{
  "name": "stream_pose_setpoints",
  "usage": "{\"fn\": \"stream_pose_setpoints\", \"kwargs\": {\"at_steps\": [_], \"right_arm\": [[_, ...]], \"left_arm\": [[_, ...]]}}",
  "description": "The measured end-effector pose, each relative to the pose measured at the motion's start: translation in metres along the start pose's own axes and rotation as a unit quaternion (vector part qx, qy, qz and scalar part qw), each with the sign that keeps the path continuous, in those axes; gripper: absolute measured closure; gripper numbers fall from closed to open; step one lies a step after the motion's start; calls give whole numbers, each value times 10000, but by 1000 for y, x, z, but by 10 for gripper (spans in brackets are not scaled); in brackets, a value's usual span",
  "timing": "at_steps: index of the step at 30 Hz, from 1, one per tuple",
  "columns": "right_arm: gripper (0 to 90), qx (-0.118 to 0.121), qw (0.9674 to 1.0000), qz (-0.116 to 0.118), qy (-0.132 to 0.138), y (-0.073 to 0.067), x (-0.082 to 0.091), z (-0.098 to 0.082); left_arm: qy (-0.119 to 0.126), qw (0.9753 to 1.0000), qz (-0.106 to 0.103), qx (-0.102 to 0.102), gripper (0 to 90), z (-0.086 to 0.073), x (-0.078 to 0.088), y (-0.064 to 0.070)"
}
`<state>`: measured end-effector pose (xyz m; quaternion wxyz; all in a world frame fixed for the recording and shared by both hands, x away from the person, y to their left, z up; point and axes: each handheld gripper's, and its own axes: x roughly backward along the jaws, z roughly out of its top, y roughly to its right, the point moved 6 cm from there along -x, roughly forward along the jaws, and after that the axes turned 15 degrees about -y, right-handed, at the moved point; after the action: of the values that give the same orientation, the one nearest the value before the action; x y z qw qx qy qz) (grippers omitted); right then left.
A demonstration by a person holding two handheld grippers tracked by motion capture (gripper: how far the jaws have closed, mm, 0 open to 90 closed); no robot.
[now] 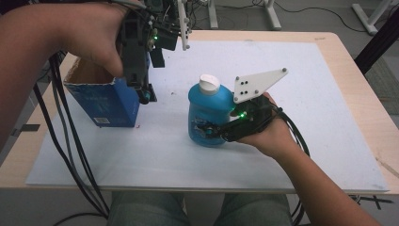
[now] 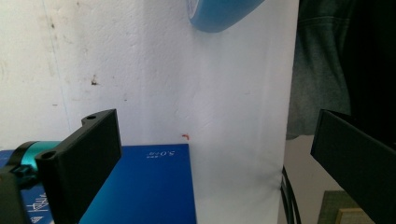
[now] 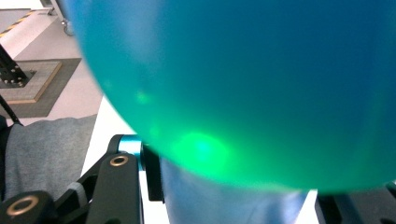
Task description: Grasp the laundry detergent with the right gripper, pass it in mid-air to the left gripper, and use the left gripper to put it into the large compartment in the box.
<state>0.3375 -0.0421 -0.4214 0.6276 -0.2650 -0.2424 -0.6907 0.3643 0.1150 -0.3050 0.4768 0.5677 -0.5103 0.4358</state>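
table (image 1: 348, 70): white sheet (image 1: 301, 94) over most of top
box (image 1: 106, 101): blue carton, top open, left on sheet
bottle (image 1: 207, 110): blue, white cap, upright mid-sheet, right of box
left gripper (image 1: 143, 94): above box's right edge, jaws spread wide, empty
right gripper (image 1: 211, 131): clamped on bottle's lower body

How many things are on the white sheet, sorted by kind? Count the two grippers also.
Bottles: 1, the blue bottle with a white cap
Boxes: 1, the open blue box
Grippers: 2, the left gripper and the right gripper
Total: 4
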Motion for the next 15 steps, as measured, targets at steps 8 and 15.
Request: {"fn": "stream_pose_setpoints", "kwargs": {"at_steps": [8, 15], "right_arm": [[464, 118, 9998, 91, -98, -1, 4, 11], [464, 186, 9996, 189, -92, 0, 8, 22]], "left_arm": [[-29, 10000, 7, -82, 18, 12, 11, 10], [-31, 10000, 3, -94, 17, 21, 17, 16]]}}
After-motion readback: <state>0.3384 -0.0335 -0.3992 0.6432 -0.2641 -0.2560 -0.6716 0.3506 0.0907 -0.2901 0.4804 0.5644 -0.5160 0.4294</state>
